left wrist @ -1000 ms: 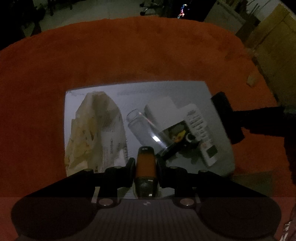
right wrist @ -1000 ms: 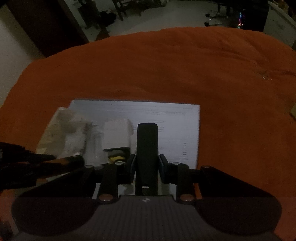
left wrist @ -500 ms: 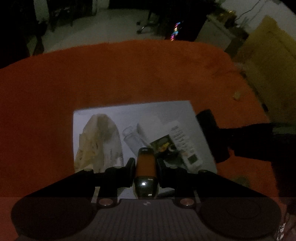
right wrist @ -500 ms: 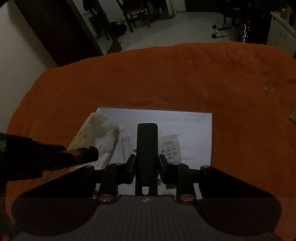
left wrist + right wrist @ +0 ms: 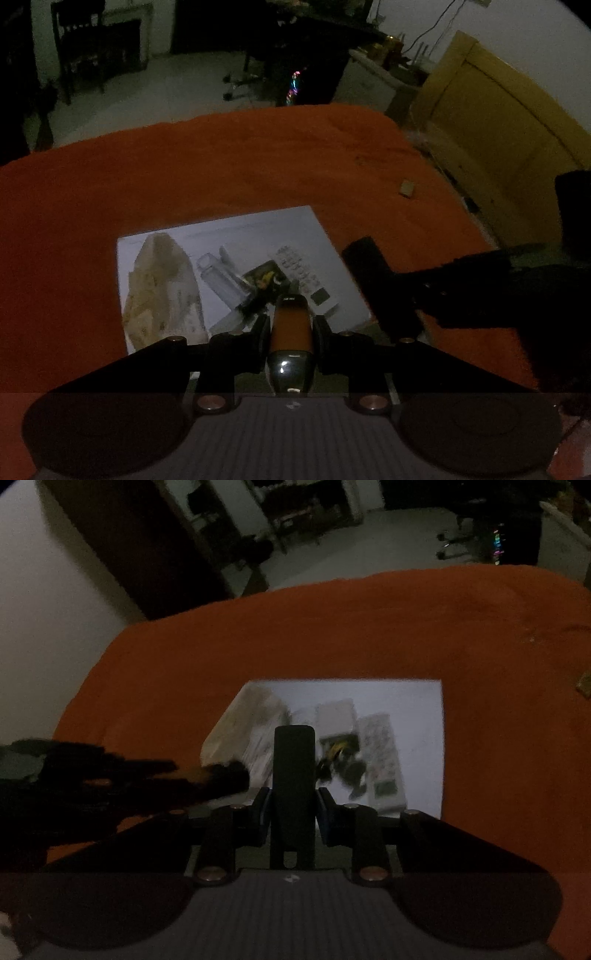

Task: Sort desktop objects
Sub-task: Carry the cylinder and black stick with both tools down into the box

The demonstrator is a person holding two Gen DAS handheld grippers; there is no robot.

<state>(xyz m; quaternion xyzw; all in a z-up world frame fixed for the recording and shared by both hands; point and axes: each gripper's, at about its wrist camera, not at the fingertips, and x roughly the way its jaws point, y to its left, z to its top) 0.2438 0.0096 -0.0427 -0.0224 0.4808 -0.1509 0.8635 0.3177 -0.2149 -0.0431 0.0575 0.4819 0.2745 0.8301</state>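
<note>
Left wrist: left gripper point(image 5: 290, 325) clamps orange tube point(image 5: 290, 325); right wrist alone shows right gripper point(image 5: 294, 797) gripping black bar point(image 5: 294, 771).

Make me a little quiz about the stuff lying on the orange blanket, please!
1. True or false: the things to sort lie on a white sheet.
2. What colour is the cloth under that sheet? A green, B orange, C blue.
3. Fill in: in the left wrist view, the crinkly bag lies along the sheet's ____ edge.
Key: 1 true; 2 B; 3 left.
</note>
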